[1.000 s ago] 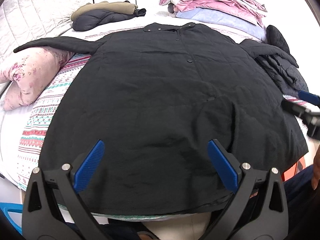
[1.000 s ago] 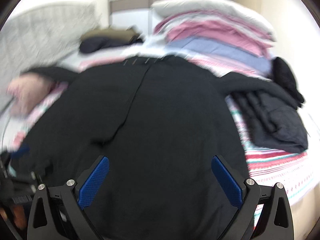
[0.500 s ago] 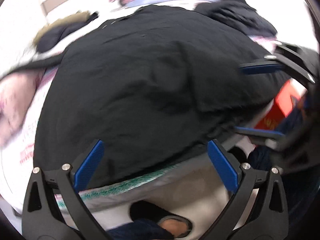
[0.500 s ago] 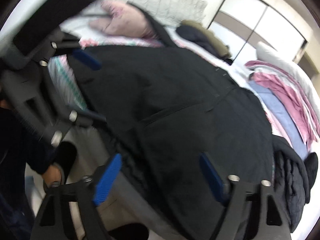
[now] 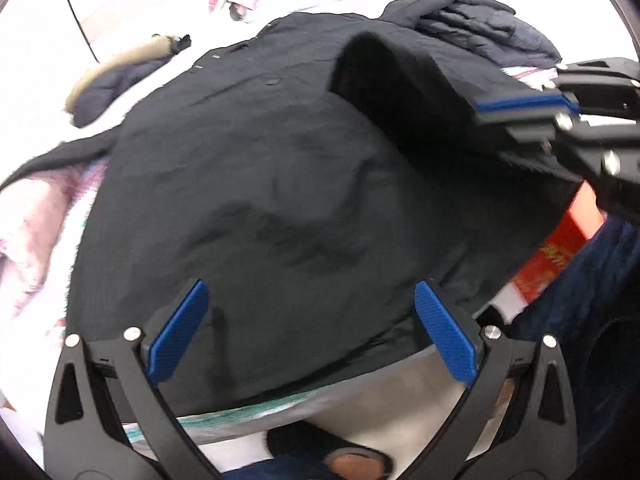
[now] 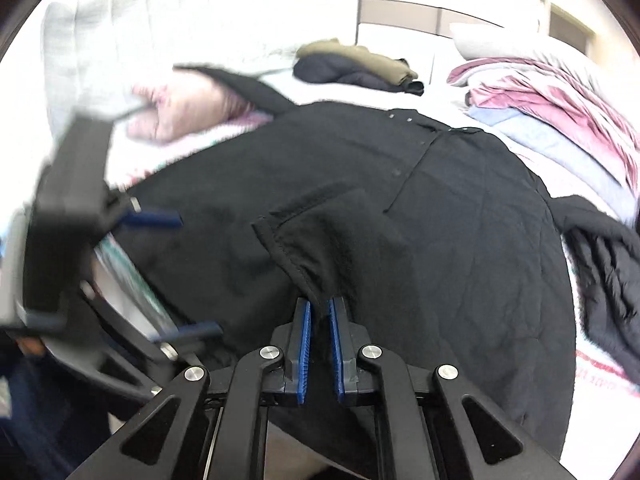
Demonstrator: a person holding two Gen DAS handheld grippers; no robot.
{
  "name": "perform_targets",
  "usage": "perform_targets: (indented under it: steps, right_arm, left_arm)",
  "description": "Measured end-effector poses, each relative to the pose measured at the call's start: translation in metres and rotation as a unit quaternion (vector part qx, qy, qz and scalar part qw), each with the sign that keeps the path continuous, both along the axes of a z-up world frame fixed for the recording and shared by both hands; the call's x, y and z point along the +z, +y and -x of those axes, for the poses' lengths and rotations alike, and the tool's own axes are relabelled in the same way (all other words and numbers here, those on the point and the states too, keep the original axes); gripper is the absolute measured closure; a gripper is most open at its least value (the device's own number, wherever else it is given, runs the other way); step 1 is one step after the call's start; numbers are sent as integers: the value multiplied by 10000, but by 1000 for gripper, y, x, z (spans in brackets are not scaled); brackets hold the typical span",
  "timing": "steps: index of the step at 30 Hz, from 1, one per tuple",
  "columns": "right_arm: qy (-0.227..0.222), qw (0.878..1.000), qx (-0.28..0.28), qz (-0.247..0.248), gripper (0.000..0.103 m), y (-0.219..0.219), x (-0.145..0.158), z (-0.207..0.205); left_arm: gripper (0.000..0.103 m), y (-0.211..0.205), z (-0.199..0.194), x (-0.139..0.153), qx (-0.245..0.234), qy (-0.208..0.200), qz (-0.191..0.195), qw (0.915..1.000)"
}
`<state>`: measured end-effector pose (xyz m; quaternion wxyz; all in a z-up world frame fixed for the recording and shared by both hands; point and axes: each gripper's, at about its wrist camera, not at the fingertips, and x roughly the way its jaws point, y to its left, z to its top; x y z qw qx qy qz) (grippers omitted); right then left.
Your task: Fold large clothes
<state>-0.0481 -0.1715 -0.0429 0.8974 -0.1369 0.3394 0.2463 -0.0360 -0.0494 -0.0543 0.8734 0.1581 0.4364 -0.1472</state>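
Gripping: the right claw [image 6: 319, 320] has just been closing, and its blue pads now pinch a hem corner of the black coat [image 6: 440, 248], which stands up in a raised fold between them.
Left claw: the left claw [image 5: 316, 330] stands wide apart over the coat's near hem, nothing between its blue pads [image 5: 180, 332].
Coat: it lies spread front-up across the bed [image 6: 352, 94], collar at the far end, one sleeve [image 6: 240, 80] stretched out over a pink pillow [image 6: 180, 112].
Lifted flap: in the left wrist view the pinched corner rises above the rest of the coat toward the right claw at the right edge.
Far end of bed: a folded navy jacket with a tan trim [image 6: 356, 66] lies beyond the collar.
Right side: a stack of pink and blue bedding [image 6: 560, 120]; a dark padded jacket [image 6: 608, 280] lies just beside the coat.
Below: a red box [image 5: 560, 248] shows past the bed's edge.
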Motion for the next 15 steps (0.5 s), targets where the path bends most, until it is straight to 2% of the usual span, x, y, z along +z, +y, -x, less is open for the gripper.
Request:
perform_targets:
  steps: [1, 3, 7, 8, 9, 11, 12, 13, 15]
  right_arm:
    - [-10, 9999, -36, -135, 94, -1, 3, 0]
    - [-19, 9988, -126, -468, 94, -5, 11, -1]
    - [89, 9956, -262, -891, 94, -12, 21, -9]
    - [92, 9953, -292, -916, 94, -13, 21, -7]
    - [101, 9952, -303, -924, 94, -13, 23, -8]
    - [116, 9950, -304, -947, 94, -15, 23, -6]
    - [113, 9951, -289, -943, 94, -15, 23, -6]
    - [93, 9952, -271, -936, 94, -15, 23, -5]
    - [45, 9952, -194, -957, 94, -17, 25, 1]
  left_arm:
    - [0, -4, 1, -2, -117, 119, 136, 9998]
    - [0, -13, 3, -6, -189, 172, 116, 9996]
    - [0, -30, -3, -17, 22, -9, -376, 9993]
    - [4, -31, -6, -19, 95, -36, -476, 9988]
    - [11, -30, -7, -20, 180, -105, -568, 9982]
    - [64, -24, -11, -15, 440, -350, -865, 9947]
    - [76, -17, -13, -11, 557, -348, -770, 9949]
    - [93, -9, -15, -7, 603, -258, -480, 9967]
    - [95, 16, -20, 4, 704, 151, 464, 9963]
